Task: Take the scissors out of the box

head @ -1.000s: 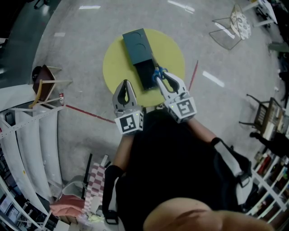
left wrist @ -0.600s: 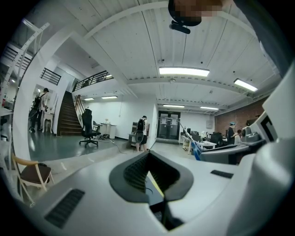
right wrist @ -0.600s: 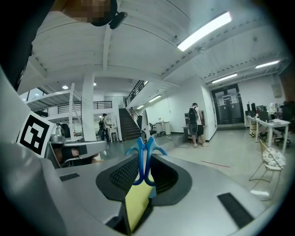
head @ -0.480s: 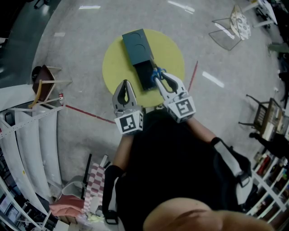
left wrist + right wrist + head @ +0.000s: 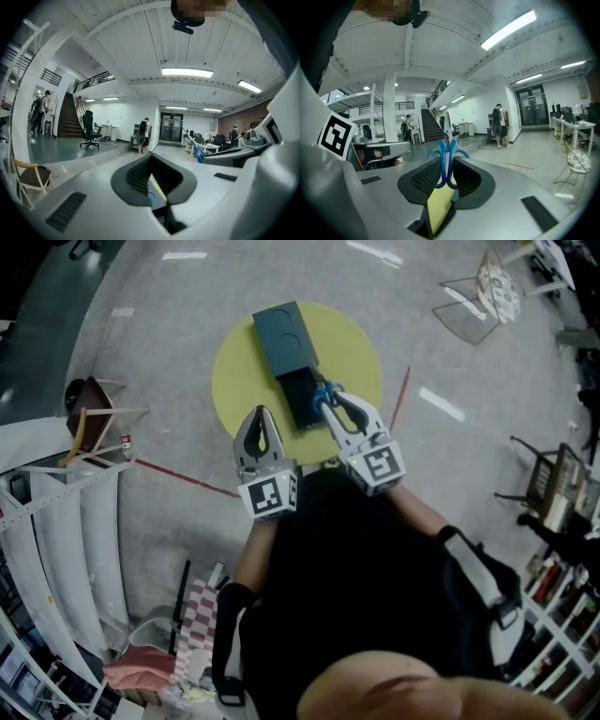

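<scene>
A dark teal box [image 5: 286,334] lies on the round yellow table [image 5: 242,381], its dark drawer [image 5: 302,397] slid out toward me. My right gripper [image 5: 328,396] is at the drawer's right edge, shut on the blue-handled scissors [image 5: 325,389]. In the right gripper view the scissors [image 5: 446,159] stand upright between the pads of the right gripper [image 5: 445,180], blades pointing up. My left gripper [image 5: 260,415] hovers over the table's near edge, left of the drawer, its tips together and nothing in them. The left gripper [image 5: 154,180] shows only a thin gap in its own view.
A wooden chair [image 5: 89,413] stands to the left of the table and white shelving [image 5: 56,521] runs along the left side. Red tape lines [image 5: 178,474] cross the floor. A wire chair [image 5: 478,306] is at the top right, more shelves [image 5: 562,596] at the right.
</scene>
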Demonstrator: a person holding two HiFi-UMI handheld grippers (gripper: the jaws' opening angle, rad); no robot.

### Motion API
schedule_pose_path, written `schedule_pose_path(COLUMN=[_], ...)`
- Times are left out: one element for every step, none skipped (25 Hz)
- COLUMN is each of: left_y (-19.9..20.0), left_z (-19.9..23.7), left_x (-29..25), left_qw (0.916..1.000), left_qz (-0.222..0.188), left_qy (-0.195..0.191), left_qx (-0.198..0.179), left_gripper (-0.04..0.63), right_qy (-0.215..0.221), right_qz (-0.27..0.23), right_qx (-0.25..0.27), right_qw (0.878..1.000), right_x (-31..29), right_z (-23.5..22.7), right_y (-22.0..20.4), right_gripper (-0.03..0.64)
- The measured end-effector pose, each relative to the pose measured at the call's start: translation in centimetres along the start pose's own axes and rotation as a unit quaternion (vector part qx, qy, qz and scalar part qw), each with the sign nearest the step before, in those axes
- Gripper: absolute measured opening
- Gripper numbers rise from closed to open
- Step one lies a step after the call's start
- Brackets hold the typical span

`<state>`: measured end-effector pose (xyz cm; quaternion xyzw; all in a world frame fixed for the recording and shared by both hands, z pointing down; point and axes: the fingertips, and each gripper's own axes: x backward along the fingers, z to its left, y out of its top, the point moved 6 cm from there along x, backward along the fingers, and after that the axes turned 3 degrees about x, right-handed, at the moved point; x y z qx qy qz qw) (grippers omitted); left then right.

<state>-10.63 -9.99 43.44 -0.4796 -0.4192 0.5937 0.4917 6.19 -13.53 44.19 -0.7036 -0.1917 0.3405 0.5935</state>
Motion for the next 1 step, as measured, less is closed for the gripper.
schedule_pose_path(left_y=[-0.02], left_z=[-0.01], left_x=[-0.03], left_qw=[1.0], left_qz=[0.001], left_qy=[0.0], left_qx=[0.0], left_gripper=[-0.003], right_qy=[0.0], right_qz=[-0.001], right_qx=[0.0], right_qw=[1.0], right_x=[-0.01], right_z=[-0.03], right_y=[0.01], right_gripper=[0.081])
